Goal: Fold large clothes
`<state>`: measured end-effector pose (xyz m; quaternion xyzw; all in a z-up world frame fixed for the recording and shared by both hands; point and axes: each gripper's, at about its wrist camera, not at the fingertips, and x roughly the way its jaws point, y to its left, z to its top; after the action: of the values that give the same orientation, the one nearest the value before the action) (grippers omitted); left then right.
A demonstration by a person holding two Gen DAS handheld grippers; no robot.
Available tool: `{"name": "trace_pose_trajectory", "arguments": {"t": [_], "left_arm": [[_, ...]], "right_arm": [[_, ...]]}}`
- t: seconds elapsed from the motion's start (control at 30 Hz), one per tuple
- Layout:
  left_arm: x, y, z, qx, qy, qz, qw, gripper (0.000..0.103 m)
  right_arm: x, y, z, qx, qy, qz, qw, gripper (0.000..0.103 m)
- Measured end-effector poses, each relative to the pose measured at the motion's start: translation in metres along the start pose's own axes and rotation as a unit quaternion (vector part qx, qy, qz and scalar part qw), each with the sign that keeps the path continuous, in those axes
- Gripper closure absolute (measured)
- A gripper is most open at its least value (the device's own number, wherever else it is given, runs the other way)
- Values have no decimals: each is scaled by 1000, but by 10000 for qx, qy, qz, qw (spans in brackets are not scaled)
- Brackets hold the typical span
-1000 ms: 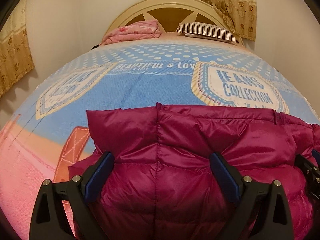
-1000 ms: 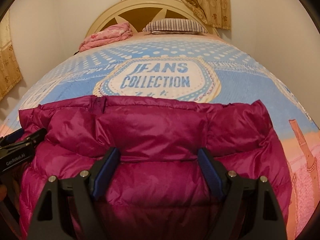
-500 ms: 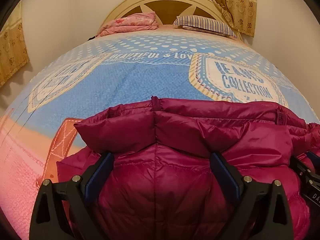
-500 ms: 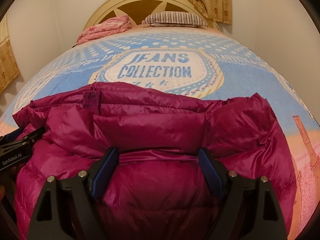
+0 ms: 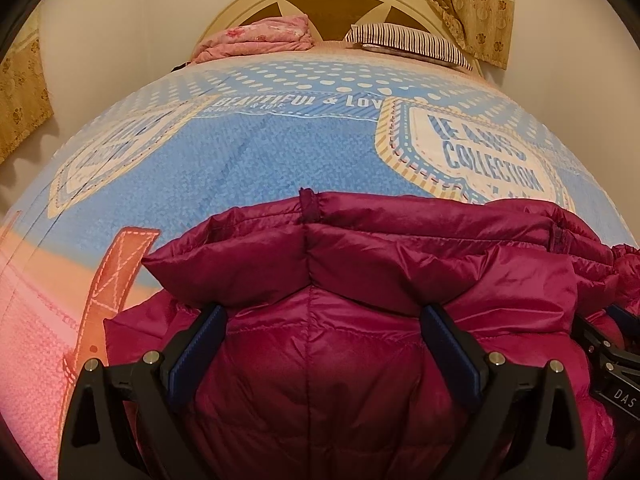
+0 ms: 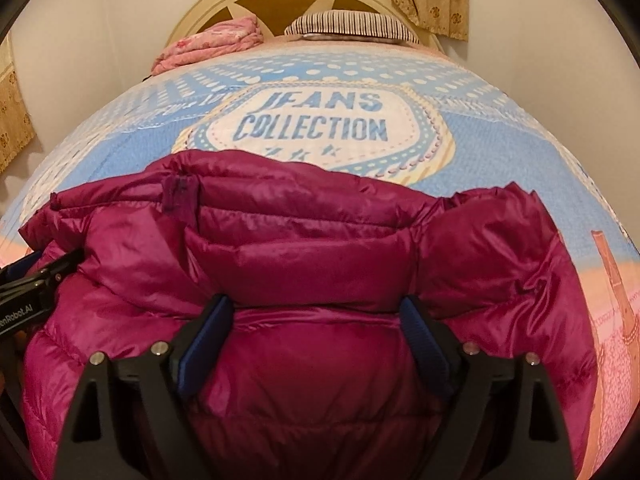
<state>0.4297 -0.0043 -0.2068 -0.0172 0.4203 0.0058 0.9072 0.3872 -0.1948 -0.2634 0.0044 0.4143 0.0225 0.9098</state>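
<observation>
Jaws first: our left hand-held gripper (image 5: 322,334) stands wide, its blue pads either side of a bulge of the jacket (image 5: 360,280), and we cannot tell whether they press it or merely straddle it. Our right hand-held gripper (image 6: 316,326) has just been opening a little further, with the quilted fabric between its jaws; there too the pads sit close against the puffed cloth, so grip or bare contact is unclear. The two tools lie side by side along one fold line, each peeking into the other's view at the frame edge.

The jacket is magenta, padded, and rests near the foot edge of the bed (image 5: 280,152), doubled over so that a thick roll runs across in front of both tools. Beyond it the printed cover is bare up to the headboard, where a pink bundle (image 5: 256,38) and a striped pillow (image 5: 408,42) lie.

We judge a fold is being laid down or released. Next, we would let go cleanly, press the puffy layers flat, then take the side edges for the following fold.
</observation>
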Motion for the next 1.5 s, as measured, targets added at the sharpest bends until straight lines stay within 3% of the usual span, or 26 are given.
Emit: {"name": "trace_pose_trajectory", "arguments": {"t": [0.43,0.57,0.67,0.7,0.87,1.0,1.2,1.37,1.5], "left_arm": [[3,-1,2,46,154,-2,9999,3],[-13,2,4,1,317,-63,9995,3],[-50,4,-5,-59,85,-389,9992,3],[-64,4,-11,-22,-41,-455,9990,3],[-68,1,-45,44,-25,-319,9995,3],[-64,-1,-56,74,-148,-167,9997,3],[-66,-5,-57,198,-5,-82,9998,3],[-117,22,-75,-167,-378,182,9990,3],[-146,62,-107,-752,-290,100,9967,3]], "right_arm": [[4,1,1,-42,70,-66,9999,12],[3,3,3,-93,133,-89,9998,12],[-14,5,2,-146,176,-146,9996,13],[-31,9,0,-193,16,-129,9997,13],[-76,36,-21,-363,-370,96,9986,12],[-62,53,-45,-588,-184,-106,9980,12],[-42,51,-53,-595,-71,-243,9979,6],[-51,47,-50,-541,-41,-194,9983,8],[-94,46,-69,-443,-367,-96,9983,10]]}}
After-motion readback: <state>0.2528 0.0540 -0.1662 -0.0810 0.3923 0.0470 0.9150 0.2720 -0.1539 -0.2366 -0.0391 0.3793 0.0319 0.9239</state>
